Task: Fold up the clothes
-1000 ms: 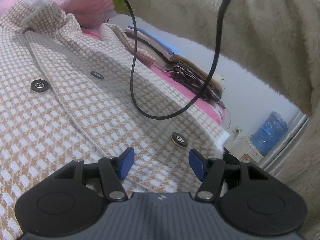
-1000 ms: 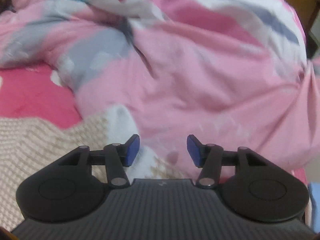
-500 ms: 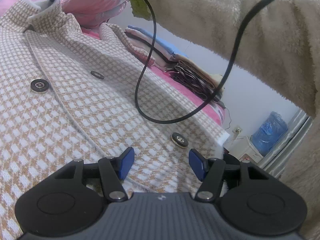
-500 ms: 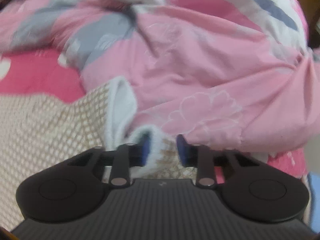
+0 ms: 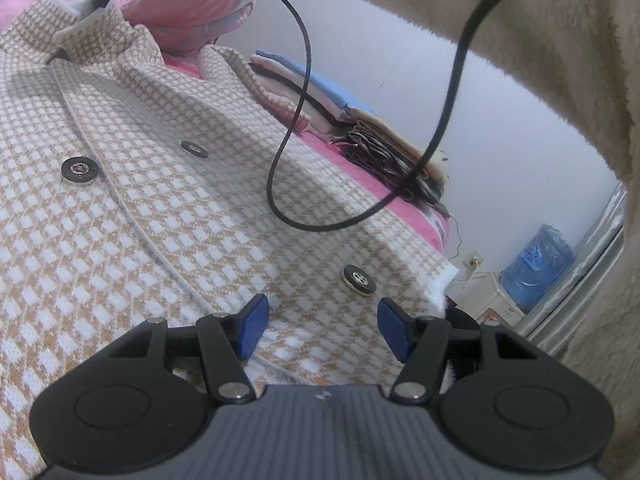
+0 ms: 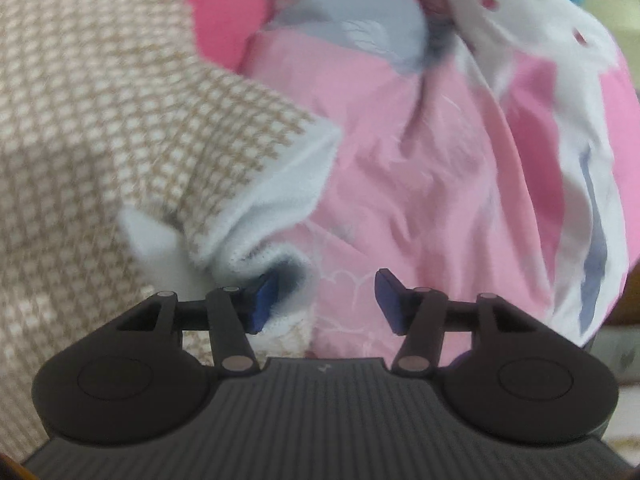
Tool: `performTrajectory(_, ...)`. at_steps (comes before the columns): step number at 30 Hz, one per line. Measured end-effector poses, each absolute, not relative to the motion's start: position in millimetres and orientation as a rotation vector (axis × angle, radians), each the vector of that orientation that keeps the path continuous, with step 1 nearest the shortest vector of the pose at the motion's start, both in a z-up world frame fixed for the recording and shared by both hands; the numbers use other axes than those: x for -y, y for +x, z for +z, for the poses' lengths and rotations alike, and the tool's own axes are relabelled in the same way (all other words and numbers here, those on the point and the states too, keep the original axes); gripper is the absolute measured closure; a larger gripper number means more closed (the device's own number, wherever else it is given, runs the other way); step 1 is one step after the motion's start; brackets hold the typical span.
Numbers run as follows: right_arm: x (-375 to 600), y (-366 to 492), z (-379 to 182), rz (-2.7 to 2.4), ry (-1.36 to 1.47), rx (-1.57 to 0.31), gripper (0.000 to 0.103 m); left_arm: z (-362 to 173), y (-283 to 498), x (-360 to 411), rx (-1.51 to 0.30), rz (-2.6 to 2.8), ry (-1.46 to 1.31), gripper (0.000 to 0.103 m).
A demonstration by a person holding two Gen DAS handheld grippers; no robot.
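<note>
A beige-and-white checked coat (image 5: 160, 200) with dark buttons (image 5: 79, 171) lies spread on the bed. My left gripper (image 5: 320, 328) hovers open over its lower front near a button (image 5: 359, 279), with nothing between the pads. In the right wrist view the coat (image 6: 100, 120) fills the left side. Its white-lined collar edge (image 6: 272, 216) bunches against the left pad of my right gripper (image 6: 326, 300). That gripper's jaws are opening, and a wide gap separates the cloth from the right pad.
A pink quilt (image 6: 420, 160) is heaped behind the collar. A stack of folded clothes (image 5: 340, 120) sits at the bed's far edge. A black cable (image 5: 296, 80) loops over the coat. A person's fuzzy beige sleeve (image 5: 520, 40) crosses above. A blue water bottle (image 5: 536, 264) stands on the floor.
The right gripper pinched the collar edge, rolled with it, and now has spread its jaws again. The cable swung with it. The left gripper kept still.
</note>
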State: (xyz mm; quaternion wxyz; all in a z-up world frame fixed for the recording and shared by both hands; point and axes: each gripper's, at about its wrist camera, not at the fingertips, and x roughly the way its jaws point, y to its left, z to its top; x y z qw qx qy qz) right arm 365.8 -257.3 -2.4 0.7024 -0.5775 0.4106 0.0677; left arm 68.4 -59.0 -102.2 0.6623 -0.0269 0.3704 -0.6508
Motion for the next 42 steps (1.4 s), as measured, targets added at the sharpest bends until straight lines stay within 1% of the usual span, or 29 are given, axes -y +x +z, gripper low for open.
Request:
performTrajectory(1,257,365,-2,0.156,-1.281,-0.899,0.058,-102,68,59,-0.838,-1.471,-0.061,0.041)
performTrajectory(2,257,364,-3,0.161,-1.276,-0.884,0.080,-102,69,59,-0.838,-1.472,-0.061,0.041)
performTrajectory(3,258,362,-1,0.160,-1.256,-0.862,0.094,-102,68,59,-0.838,-1.472,-0.061,0.041)
performTrajectory(4,261,359,4,0.144,-1.195,-0.821,0.098,-103,68,59,-0.838,-1.472,-0.061,0.041)
performTrajectory(5,264,355,9,0.128,-1.134,-0.779,0.099,-103,68,59,-0.838,-1.471,-0.061,0.041)
performTrajectory(7,279,347,24,0.077,-0.952,-0.708,0.099,-103,67,59,-0.835,-1.470,-0.058,0.041)
performTrajectory(11,334,333,56,-0.080,-0.458,-0.605,0.100,-104,66,60,-0.831,-1.466,-0.054,0.041)
performTrajectory(13,363,333,61,-0.134,-0.206,-0.586,0.100,-104,67,60,-0.830,-1.466,-0.054,0.041)
performTrajectory(15,382,337,59,-0.177,-0.023,-0.566,0.100,-104,67,60,-0.833,-1.467,-0.059,0.041)
performTrajectory(17,386,347,52,-0.191,0.067,-0.548,0.100,-105,68,60,-0.837,-1.469,-0.066,0.041)
performTrajectory(22,374,372,44,-0.258,0.069,-0.544,0.095,-105,69,59,-0.840,-1.473,-0.072,0.041)
performTrajectory(24,371,368,51,-0.278,0.043,-0.525,0.090,-105,69,59,-0.839,-1.472,-0.071,0.041)
performTrajectory(26,368,365,62,-0.294,0.013,-0.499,0.075,-104,69,58,-0.837,-1.472,-0.068,0.041)
performTrajectory(28,367,356,78,-0.309,-0.007,-0.461,0.071,-104,68,58,-0.835,-1.471,-0.065,0.041)
performTrajectory(31,365,333,101,-0.292,-0.020,-0.397,0.070,-104,68,58,-0.833,-1.470,-0.062,0.041)
performTrajectory(34,357,293,108,-0.197,-0.041,-0.380,0.071,-103,67,59,-0.830,-1.467,-0.057,0.041)
performTrajectory(37,343,257,81,-0.098,-0.100,-0.470,0.073,-103,66,59,-0.825,-1.463,-0.051,0.041)
performTrajectory(41,325,264,20,-0.030,-0.206,-0.645,0.088,-103,67,60,-0.825,-1.462,-0.051,0.041)
performTrajectory(42,321,271,8,-0.023,-0.233,-0.674,0.089,-103,68,61,-0.827,-1.463,-0.054,0.041)
